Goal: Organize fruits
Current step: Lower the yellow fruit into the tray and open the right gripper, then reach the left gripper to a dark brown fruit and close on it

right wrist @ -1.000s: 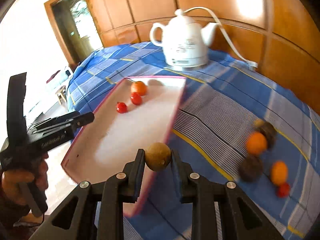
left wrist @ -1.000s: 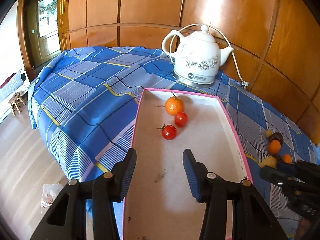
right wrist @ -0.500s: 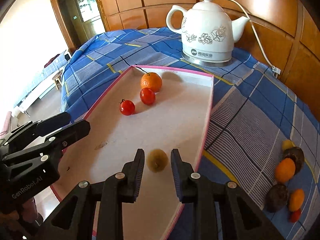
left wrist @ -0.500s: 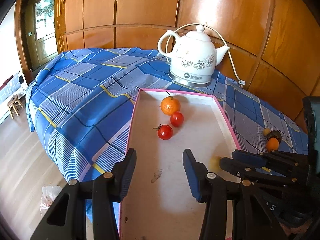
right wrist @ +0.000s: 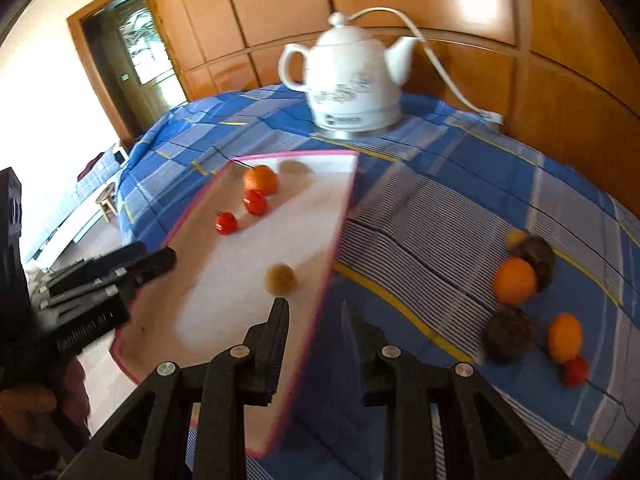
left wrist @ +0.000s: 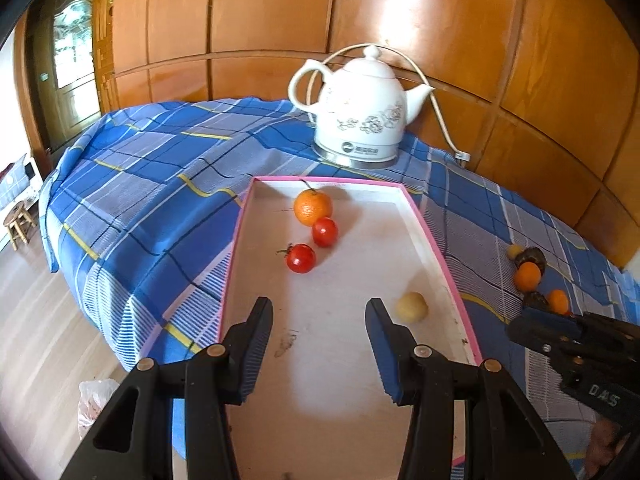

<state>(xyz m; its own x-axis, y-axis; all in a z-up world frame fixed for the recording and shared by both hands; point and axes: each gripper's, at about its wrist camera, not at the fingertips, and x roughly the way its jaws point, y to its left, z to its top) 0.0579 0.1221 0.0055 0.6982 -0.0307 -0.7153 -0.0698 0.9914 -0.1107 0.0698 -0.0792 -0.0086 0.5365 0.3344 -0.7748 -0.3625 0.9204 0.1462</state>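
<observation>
Pink-rimmed tray [left wrist: 434, 236] mid-frame in the left wrist view, holding an orange [left wrist: 313, 208] and two red tomatoes [left wrist: 301, 258] toward its upper left, plus a pale yellow-brown fruit [left wrist: 411, 307] low on its right side, apart from both grippers

Left gripper [left wrist: 320, 344] at the bottom centre, jaws spread wide over the tray floor, gripping nothing

Right gripper [right wrist: 314, 328] at the bottom centre of its own view, jaws parted and empty, straddling the tray's pink right edge with the pale fruit just above its left fingertip

Step in hand, by the look of it: one fruit delivered, release complete. Next move likely calls for swinging the right gripper toward the loose pile at the right, opening wide enough for the nearest dark round fruit [right wrist: 508, 334] or small orange [right wrist: 515, 282], and closing gently so nothing rolls

Seen well only in the right wrist view: the whole pile on the blue checked cloth [right wrist: 420, 220], including a red tomato [right wrist: 576, 370] at lower right. Sharper in the left wrist view: white kettle [left wrist: 362, 116] at upper centre
</observation>
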